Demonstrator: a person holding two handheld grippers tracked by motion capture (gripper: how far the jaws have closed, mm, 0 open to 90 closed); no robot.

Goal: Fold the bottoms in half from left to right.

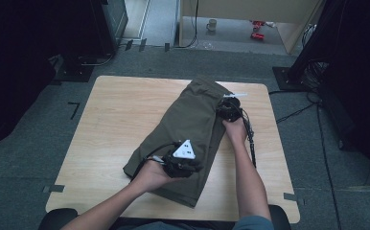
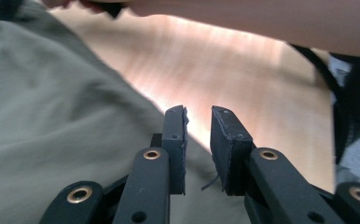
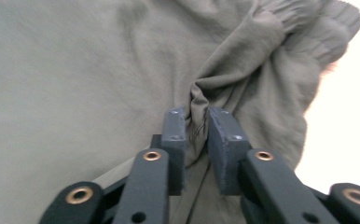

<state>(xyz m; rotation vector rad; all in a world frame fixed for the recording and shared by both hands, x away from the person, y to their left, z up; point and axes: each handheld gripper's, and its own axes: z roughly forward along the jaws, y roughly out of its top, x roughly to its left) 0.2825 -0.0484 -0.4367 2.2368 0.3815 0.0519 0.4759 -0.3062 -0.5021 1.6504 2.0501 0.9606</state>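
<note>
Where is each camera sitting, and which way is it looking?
High view: above the person's side, looking down at the wooden table, forearms and both claws.
Left gripper view: on the left claw, facing table and the other forearm.
Right gripper view: on the right claw, facing bunched cloth.
All share the olive-green fabric garment.

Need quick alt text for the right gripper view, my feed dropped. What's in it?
The right gripper has its two black jaws closed on a bunched fold of the olive-green garment, with creases fanning out from the pinch. The cloth's gathered edge runs across the upper right, and a bright, washed-out surface lies beyond it at the right.
</note>
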